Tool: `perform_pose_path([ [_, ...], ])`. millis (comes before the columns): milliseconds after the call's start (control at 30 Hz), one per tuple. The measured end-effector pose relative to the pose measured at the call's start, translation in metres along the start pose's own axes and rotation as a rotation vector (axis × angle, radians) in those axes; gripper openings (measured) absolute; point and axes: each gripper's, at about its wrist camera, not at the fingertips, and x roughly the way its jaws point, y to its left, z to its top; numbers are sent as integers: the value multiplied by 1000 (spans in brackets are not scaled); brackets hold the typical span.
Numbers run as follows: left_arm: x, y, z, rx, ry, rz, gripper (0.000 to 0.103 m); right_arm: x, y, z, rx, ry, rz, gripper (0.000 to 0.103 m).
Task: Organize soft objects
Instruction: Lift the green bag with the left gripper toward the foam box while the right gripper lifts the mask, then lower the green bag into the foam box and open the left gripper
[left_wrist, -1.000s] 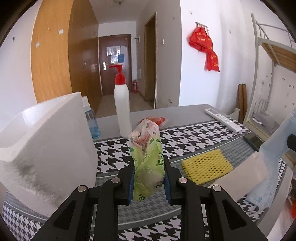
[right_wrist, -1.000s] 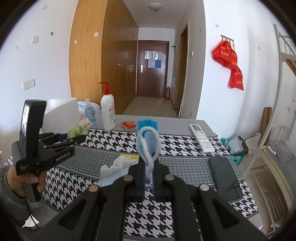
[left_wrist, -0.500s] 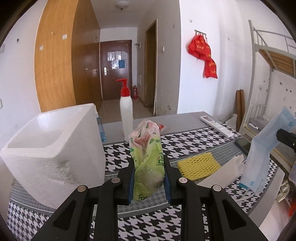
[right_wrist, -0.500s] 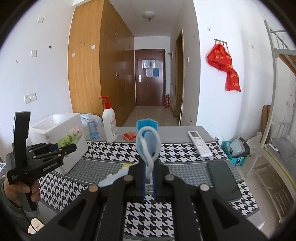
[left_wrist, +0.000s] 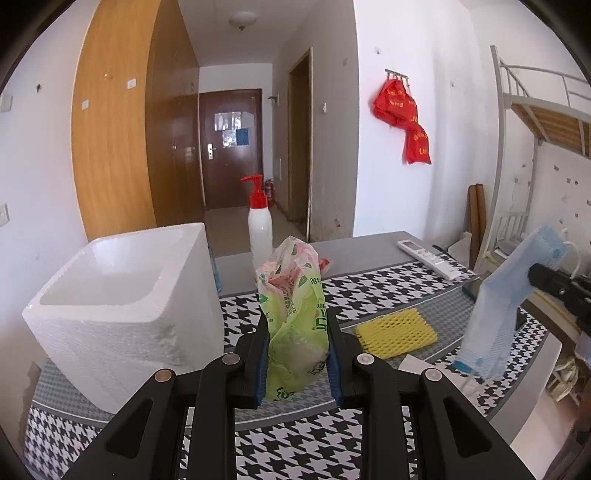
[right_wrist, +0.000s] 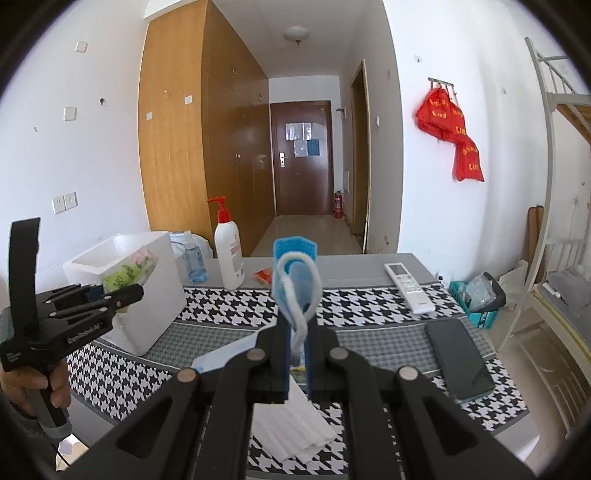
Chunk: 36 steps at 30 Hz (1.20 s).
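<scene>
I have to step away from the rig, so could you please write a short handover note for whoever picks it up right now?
Left gripper: shut on the green plastic bag, held in the air beside the white foam box.
Right gripper: shut on the blue face mask, held up above the houndstooth mat.
On the mat: yellow foam net and a white foam sheet.
Done: both items are picked up.
Left: probably drop the bag and mask into the box, then collect the net and the sheet. The box looks empty from here.
</scene>
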Motion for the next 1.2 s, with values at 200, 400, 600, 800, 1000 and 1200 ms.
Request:
perform_pose_path([
  [200,-5,5,1,10,-14,-5,27,4,7,1,14,-5,0,8],
  [400,-12,14,3,20,-36,-23,27,8,16,4,29,-18,-1,8],
  [600,-19,24,5,26,-55,-45,27,11,27,9,44,-28,-15,8],
  [800,-23,28,9,42,-71,-43,27,12,36,13,48,-32,-21,9],
  [1000,-29,29,16,43,-92,-42,27,19,44,20,37,-27,-11,8],
  [1200,-36,34,25,50,-112,-19,27,19,48,31,22,-51,0,9],
])
